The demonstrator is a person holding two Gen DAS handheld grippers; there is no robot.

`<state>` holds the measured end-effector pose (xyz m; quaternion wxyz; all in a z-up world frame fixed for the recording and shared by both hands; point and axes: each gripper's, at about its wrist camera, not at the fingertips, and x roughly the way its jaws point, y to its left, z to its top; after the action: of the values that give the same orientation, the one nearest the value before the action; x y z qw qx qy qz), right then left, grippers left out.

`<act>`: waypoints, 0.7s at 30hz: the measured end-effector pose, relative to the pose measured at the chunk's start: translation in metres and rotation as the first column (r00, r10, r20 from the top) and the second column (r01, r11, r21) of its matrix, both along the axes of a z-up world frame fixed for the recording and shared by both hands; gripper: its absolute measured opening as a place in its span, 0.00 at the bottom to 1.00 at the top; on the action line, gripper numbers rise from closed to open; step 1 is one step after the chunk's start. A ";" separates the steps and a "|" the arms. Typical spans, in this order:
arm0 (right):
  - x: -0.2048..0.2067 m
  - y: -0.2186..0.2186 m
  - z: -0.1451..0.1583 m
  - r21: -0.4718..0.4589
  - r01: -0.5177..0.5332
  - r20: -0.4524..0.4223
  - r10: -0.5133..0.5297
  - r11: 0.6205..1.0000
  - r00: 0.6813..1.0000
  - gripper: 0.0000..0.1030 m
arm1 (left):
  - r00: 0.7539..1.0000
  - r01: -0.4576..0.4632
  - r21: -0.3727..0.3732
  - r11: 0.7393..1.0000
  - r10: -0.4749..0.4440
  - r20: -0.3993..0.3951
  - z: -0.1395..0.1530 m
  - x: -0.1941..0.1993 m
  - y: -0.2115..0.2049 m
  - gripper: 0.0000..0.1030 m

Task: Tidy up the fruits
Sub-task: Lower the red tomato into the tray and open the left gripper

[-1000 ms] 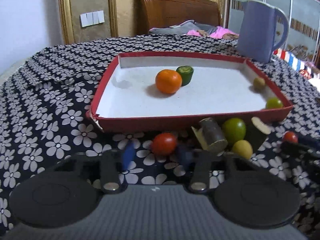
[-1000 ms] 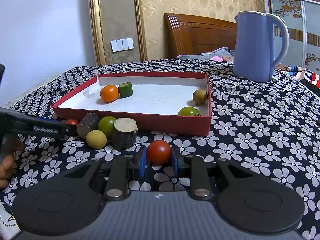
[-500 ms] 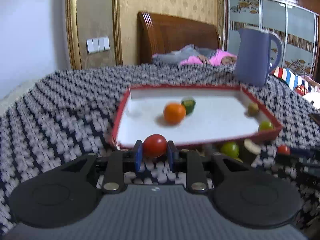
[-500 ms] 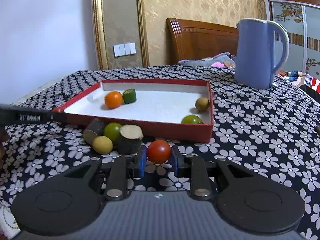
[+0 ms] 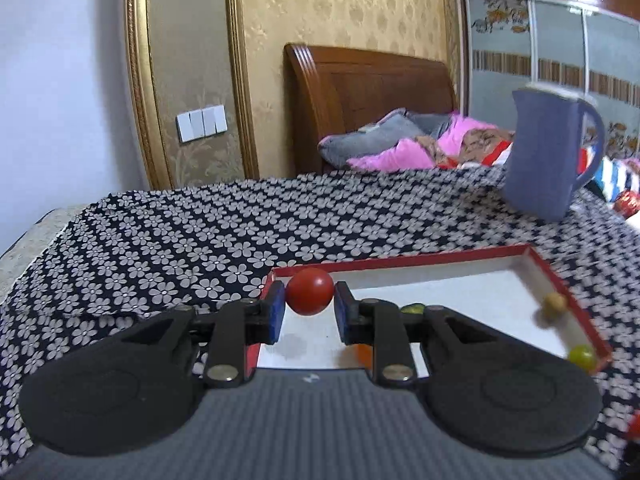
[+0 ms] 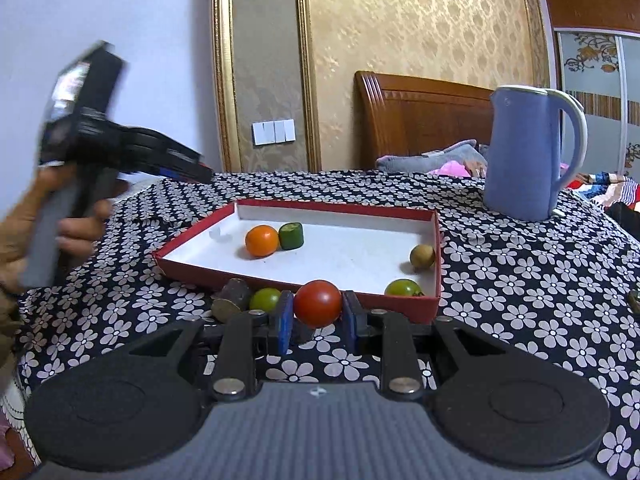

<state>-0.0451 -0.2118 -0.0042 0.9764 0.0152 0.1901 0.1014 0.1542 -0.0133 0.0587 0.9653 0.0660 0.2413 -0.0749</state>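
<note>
Between the blue pads of the left claw [image 5: 309, 305], a red tomato [image 5: 309, 291] is sitting clamped, the fingers narrowed to its width and pressing it on both sides. This claw is hanging above the near left corner of the red tray [image 5: 576, 316]. Beyond and to the right of it, on the tray's white floor, a tan fruit [image 5: 555, 302] is lying against the right wall and a green tomato [image 5: 582, 356] is sitting nearer the front corner; both are blurred. Further off, right of the claw, a blue kettle [image 5: 548, 156] is standing on the flowered tabletop [image 5: 180, 240].

Between the pads of the right claw [image 6: 316, 318], a second red tomato [image 6: 318, 303] is being gripped in the same way, the fingers closed to its sides. This claw is sitting just in front of the tray's near wall [image 6: 404, 306]. Ahead of it, inside the tray, an orange [image 6: 261, 241] and a green cucumber piece [image 6: 291, 235] are touching one another; a brownish fruit [image 6: 422, 257] and a green tomato [image 6: 403, 288] are lying to the right. Left of the claw, on the tabletop outside the tray, a green fruit [image 6: 265, 299] and a dark stub [image 6: 237, 293] are lying close together. Far left, a hand [image 6: 44, 232] is holding the other tool raised.
</note>
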 end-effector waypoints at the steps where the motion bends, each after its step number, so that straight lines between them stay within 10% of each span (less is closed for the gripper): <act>1: 0.000 0.000 0.000 0.006 -0.006 -0.004 0.006 1.000 1.000 0.24 | 1.000 -0.008 0.013 1.000 0.008 -0.013 -0.006 0.008 -0.004 0.23; 8: 0.005 -0.002 -0.004 0.008 0.001 -0.016 -0.001 1.000 1.000 0.24 | 0.997 -0.023 0.051 0.998 0.027 -0.073 -0.033 0.038 -0.024 0.25; 12: 0.007 -0.002 -0.006 0.004 0.003 -0.023 -0.003 1.000 1.000 0.24 | 0.996 -0.047 0.105 0.993 0.054 -0.066 -0.039 0.036 -0.031 0.48; 21: 0.015 0.004 -0.009 -0.023 0.006 -0.038 -0.007 1.000 0.999 0.24 | 0.988 -0.102 0.114 0.988 0.113 -0.101 -0.043 -0.003 -0.018 0.64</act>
<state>-0.0303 -0.2082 -0.0127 0.9731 0.0065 0.2096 0.0956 0.1514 -0.0310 0.0160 0.9487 0.1010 0.2994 -0.0129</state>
